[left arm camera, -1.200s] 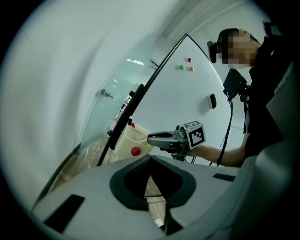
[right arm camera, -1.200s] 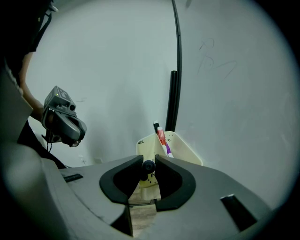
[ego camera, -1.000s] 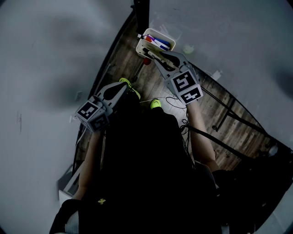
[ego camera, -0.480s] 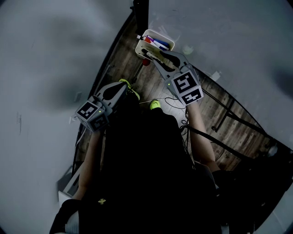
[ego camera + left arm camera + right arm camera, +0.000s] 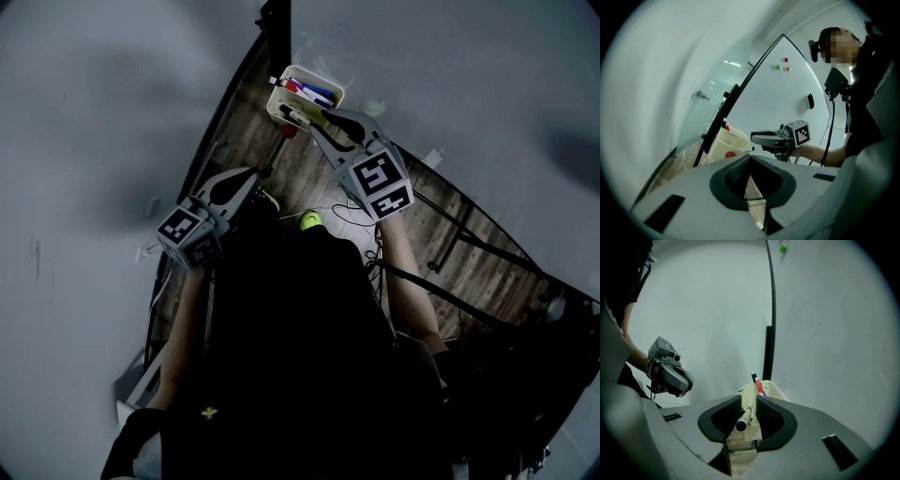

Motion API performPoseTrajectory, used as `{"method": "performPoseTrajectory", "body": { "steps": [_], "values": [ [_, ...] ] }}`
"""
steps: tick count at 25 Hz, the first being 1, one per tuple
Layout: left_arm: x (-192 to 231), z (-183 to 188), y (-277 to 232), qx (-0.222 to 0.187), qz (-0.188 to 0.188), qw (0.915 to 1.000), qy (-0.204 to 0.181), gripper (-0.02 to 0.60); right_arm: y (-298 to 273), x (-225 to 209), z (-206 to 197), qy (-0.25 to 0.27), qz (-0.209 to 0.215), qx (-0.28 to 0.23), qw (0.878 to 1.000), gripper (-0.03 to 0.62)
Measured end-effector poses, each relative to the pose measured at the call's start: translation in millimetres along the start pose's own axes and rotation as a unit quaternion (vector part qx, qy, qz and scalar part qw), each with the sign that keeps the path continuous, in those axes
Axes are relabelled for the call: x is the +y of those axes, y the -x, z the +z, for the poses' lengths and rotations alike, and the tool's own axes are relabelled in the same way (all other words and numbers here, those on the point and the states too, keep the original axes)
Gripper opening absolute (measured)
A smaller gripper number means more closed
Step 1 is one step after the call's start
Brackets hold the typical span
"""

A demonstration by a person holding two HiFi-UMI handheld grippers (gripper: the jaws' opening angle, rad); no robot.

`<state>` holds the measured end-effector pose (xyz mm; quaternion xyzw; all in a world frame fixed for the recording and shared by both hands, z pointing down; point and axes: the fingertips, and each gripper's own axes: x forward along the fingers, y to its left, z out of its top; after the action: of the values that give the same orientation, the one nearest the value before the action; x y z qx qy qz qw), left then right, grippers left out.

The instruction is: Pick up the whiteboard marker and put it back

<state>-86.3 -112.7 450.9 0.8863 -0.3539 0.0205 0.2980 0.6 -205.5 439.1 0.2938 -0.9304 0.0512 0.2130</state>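
The right gripper's (image 5: 749,401) jaws have just been closing and pinch the whiteboard marker (image 5: 745,417), black cap toward the camera and white barrel slanting toward the cream marker tray (image 5: 771,386). In the head view this gripper (image 5: 314,120) reaches forward, tilted slightly down, holding the marker (image 5: 292,116) over the tray's (image 5: 309,73) near end, where red and blue markers (image 5: 309,91) lie. The tray hangs at the whiteboard's (image 5: 825,333) lower edge. The left gripper (image 5: 750,159) hangs back nearly level, jaws pressed together on nothing.

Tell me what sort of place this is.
Likely an office or classroom: a large whiteboard fills the wall, a cream tray beside it holds markers, and coloured magnets stick to a board.
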Motion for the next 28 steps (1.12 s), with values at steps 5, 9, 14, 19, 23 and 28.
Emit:
{"method": "performPoseTrajectory", "body": {
  "steps": [5,9,14,19,23,28],
  "values": [
    [-6,0,-7,-0.004,-0.006,1.0,-0.005,0.021,9,2,0,0.005,0.0,-0.001,1.0,0.094],
    [-15,2,-13,-0.009,-0.008,0.9998,-0.014,0.021,22,5,1,0.009,0.002,-0.006,1.0,0.087],
    [-32,-1,-16,-0.01,-0.003,0.9996,-0.027,0.021,41,10,4,0.013,0.012,-0.021,1.0,0.074],
    [-52,-7,-12,-0.011,0.009,0.9992,-0.037,0.021,60,22,2,0.015,0.026,-0.035,0.999,0.046],
    [-59,-10,-8,-0.003,0.014,0.9992,-0.037,0.021,65,28,-6,0.007,0.031,-0.037,0.999,0.023],
    [-65,-15,4,0.006,0.013,0.9993,-0.035,0.021,71,41,-13,-0.007,0.032,-0.035,0.999,0.023]
  ]
}}
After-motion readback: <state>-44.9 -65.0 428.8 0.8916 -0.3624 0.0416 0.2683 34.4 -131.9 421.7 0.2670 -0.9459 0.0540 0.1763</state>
